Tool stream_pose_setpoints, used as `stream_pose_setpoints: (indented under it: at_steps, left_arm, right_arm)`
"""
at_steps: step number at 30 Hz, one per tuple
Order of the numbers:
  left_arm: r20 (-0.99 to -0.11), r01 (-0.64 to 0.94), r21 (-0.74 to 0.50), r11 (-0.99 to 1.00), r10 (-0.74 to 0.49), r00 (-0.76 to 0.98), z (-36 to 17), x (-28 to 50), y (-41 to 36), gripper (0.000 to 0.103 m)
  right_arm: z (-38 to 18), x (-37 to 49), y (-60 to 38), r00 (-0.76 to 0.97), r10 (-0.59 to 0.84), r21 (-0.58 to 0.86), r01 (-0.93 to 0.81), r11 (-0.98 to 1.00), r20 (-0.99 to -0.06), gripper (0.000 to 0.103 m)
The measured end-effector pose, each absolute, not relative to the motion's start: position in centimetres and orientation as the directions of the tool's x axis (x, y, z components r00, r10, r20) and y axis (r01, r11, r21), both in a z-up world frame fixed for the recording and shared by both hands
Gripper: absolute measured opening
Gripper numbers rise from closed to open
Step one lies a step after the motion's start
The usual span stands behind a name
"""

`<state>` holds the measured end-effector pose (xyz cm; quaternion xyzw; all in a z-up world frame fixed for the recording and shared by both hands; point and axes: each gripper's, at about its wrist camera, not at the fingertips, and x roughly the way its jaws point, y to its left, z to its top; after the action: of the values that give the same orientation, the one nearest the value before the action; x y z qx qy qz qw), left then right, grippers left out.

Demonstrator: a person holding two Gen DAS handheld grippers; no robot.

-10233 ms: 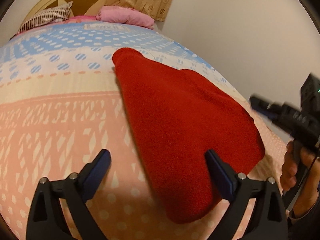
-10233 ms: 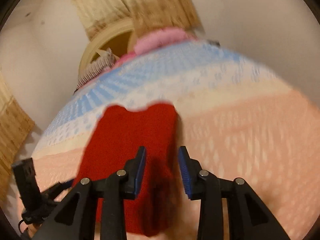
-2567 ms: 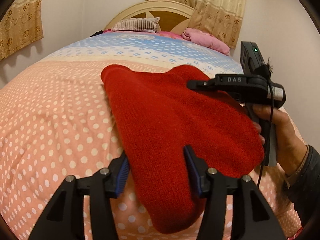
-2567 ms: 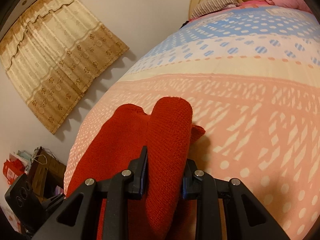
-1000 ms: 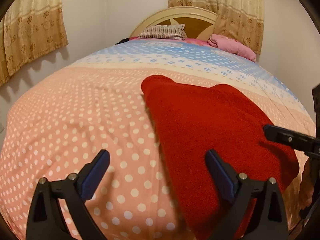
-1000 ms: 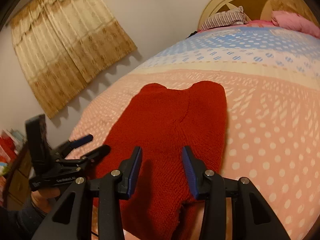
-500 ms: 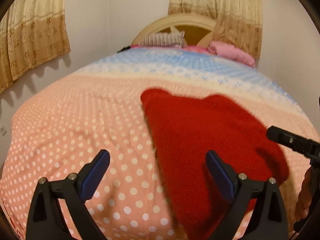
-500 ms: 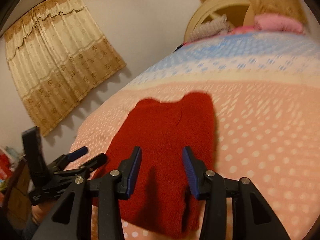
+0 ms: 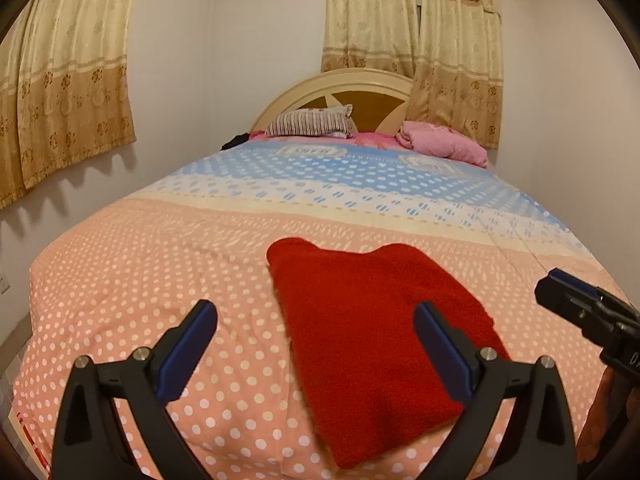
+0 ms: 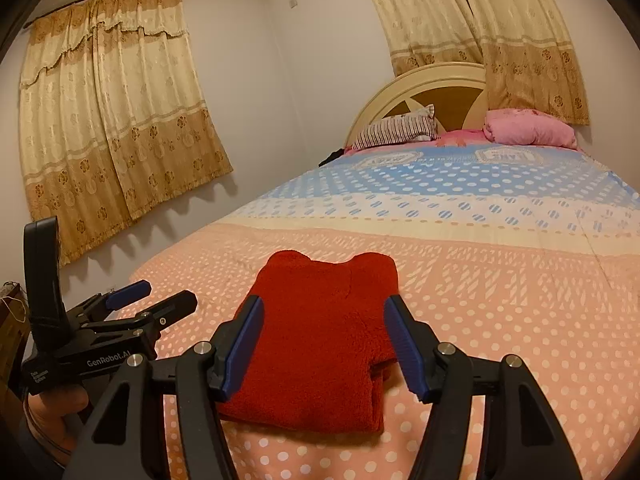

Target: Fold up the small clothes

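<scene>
Left gripper [image 9: 316, 350]: jaws spread wide, nothing between the pads; held above the near end of the bed, clear of the cloth. Right gripper [image 10: 326, 350]: jaws have just been opening and now stand moderately apart, framing the garment in its own view but not pressing on it; nothing is held.

Item under task: a red knitted garment [image 10: 320, 332], folded into a compact stack, lying flat on the dotted pink part of the bedspread [image 9: 132, 280], near the foot of the bed. Layered edges show at its near right corner in the right wrist view. Its long axis runs from the grippers toward the headboard [image 9: 360, 84], the two rounded lobes at the far end.

Governing relation: the garment lies ahead of and below both grippers. In the left wrist view it sits right of centre, its near end behind the right-hand finger, with the right gripper entering at the far right edge. In the right wrist view it sits centred between the fingers. Judgement: the right gripper is the better aligned and likely the nearer of the two.

Assessment: the fold appears complete. Any further move would be a straight approach along the long axis.

Beyond: a striped pillow [image 9: 308, 122] and a pink bundle [image 9: 444, 142] at the headboard, well apart from the garment; curtains [image 10: 116, 128] on the walls.
</scene>
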<state>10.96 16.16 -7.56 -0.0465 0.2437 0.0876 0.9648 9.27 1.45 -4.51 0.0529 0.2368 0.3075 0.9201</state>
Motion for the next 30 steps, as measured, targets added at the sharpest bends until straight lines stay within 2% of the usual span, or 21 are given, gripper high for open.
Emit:
stream_pose_setpoints:
  at_steps: [8,30]
  left_arm:
    - [-0.455,-0.189,-0.042,0.981,0.15,0.878,-6.9,10.7,16.0,0.101]
    - [-0.457,-0.192,-0.041,0.981,0.153,0.876,-7.1,10.5,15.5,0.103]
  right_arm:
    - [-3.8,8.3,0.8,0.718,0.585,0.251,-0.528,0.811,-0.378,0.064]
    - [-2.9,7.1,0.8,0.733,0.58,0.24,-0.529,0.814,-0.355,0.065]
